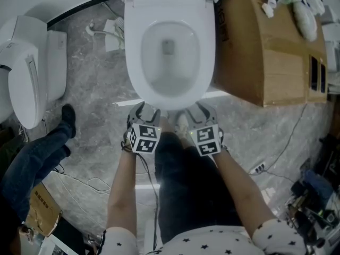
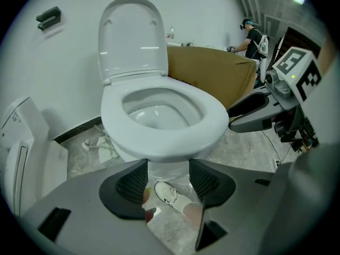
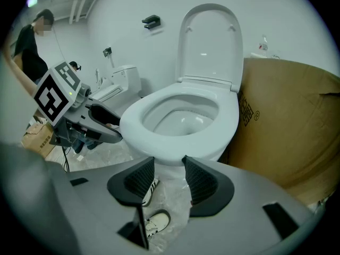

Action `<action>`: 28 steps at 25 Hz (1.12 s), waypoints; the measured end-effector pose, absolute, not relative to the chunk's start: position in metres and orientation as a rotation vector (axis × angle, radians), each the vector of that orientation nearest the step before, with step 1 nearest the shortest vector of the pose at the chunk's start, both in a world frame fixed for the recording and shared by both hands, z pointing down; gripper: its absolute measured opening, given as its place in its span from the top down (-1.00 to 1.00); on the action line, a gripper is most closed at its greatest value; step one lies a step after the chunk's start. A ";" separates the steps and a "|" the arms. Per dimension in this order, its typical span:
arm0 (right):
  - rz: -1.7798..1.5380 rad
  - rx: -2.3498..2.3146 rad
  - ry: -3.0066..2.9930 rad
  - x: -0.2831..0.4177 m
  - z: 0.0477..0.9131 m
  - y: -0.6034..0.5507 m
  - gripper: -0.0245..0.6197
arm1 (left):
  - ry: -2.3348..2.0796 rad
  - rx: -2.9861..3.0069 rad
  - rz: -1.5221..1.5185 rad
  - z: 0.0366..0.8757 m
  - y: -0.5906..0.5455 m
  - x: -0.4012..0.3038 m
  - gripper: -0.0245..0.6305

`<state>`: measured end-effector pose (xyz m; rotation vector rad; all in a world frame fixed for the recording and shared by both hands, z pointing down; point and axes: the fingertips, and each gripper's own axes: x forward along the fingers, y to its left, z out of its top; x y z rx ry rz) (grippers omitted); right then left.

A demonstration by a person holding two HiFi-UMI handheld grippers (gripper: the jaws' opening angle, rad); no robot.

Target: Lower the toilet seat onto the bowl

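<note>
Left tool (image 2: pixel 167 180), right tool (image 3: pixel 168 178) — both wide, empty. Seat (image 2: pixel 215 118) looks down already; the upright lid (image 2: pixel 130 36) needs a reach.

White wall (image 2: pixel 53 62), grey marbled floor (image 1: pixel 95 89), brown cardboard box (image 1: pixel 249 52)

The toilet seat (image 1: pixel 136 52) lies down on the bowl (image 1: pixel 170 76). The left gripper (image 1: pixel 147 110) and the right gripper (image 1: pixel 197 111) hang side by side near its front edge.
</note>
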<state>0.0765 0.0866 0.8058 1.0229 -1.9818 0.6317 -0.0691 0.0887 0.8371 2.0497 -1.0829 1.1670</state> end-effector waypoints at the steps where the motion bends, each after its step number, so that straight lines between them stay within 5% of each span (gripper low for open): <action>1: 0.635 1.020 -1.977 0.077 0.808 0.087 0.33 | -1.078 2.046 1.170 0.839 0.089 -0.069 0.22; 28: 0.680 0.988 -1.883 0.077 0.850 0.090 0.33 | -0.986 1.963 1.247 0.878 0.092 -0.070 0.22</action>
